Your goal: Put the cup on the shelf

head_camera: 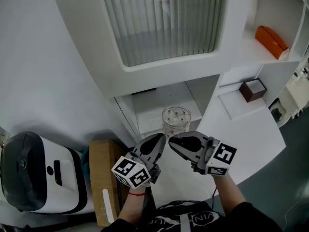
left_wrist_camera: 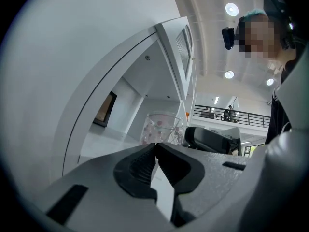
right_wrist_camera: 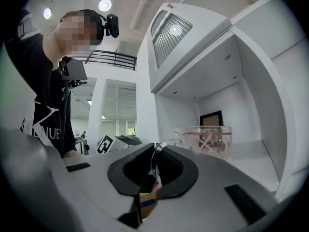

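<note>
— Cup (head_camera: 176, 121): where is it found?

— It is seen upright at the front edge of the shelf (head_camera: 153, 111), in the open compartment under the ribbed glass door (head_camera: 164, 21). It is made of clear glass with a pale red pattern. Its base is hidden behind the jaws in both gripper views, so it cannot be told whether it is fully set down.

— How is the right gripper (head_camera: 171, 142) placed?

— It is brought up to the near side of the cup. In the right gripper view the jaws are seen closed down on the thin clear handle (right_wrist_camera: 158, 148), which curves in between the ribbed pads.

— And the left gripper (head_camera: 162, 137)?

— It is held just beside the right one, with its tips near the cup. In the left gripper view the jaws are seen pressed together at their tips, with nothing caught between them. The cup is seen just beyond them.

— What else is shown?

— An orange object (head_camera: 272, 41) is laid on a higher ledge at the far right. A dark brown box (head_camera: 253, 90) is set on a lower ledge (head_camera: 241, 108), well apart from the cup. At the lower left a white and black machine (head_camera: 38, 173) is seen, with a cardboard box (head_camera: 103, 178) just beside it.
</note>
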The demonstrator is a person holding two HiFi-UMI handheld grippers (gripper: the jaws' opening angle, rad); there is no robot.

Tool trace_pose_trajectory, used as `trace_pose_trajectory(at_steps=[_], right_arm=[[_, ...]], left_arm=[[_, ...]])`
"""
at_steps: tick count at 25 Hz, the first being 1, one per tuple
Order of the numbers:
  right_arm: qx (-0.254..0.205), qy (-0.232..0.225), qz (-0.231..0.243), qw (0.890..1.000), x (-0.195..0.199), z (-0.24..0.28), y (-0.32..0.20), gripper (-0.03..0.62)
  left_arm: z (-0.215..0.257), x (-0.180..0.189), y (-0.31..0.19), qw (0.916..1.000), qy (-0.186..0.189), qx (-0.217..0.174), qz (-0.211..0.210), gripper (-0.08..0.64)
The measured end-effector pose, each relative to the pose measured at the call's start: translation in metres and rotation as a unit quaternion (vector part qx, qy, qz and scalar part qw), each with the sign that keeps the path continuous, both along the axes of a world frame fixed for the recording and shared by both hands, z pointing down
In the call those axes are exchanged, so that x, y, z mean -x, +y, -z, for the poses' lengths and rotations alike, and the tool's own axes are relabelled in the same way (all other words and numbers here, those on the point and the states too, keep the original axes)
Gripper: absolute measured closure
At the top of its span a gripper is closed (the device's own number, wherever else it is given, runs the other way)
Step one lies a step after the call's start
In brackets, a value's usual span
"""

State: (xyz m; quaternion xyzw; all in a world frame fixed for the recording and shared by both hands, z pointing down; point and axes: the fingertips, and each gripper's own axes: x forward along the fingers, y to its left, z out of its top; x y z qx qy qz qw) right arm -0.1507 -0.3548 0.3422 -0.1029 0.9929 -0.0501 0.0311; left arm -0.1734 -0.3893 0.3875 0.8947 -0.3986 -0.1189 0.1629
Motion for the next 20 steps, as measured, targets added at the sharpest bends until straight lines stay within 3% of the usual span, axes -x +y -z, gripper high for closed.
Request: trace_pose_trajectory(at_steps=[20], right_arm=[[-0.014, 0.014, 0.000, 1.000, 0.023, -0.010, -0.034, 0.583]], left_arm=[[-0.022, 0.015, -0.008, 0.9996, 0.016, 0.024, 0.009, 0.538]])
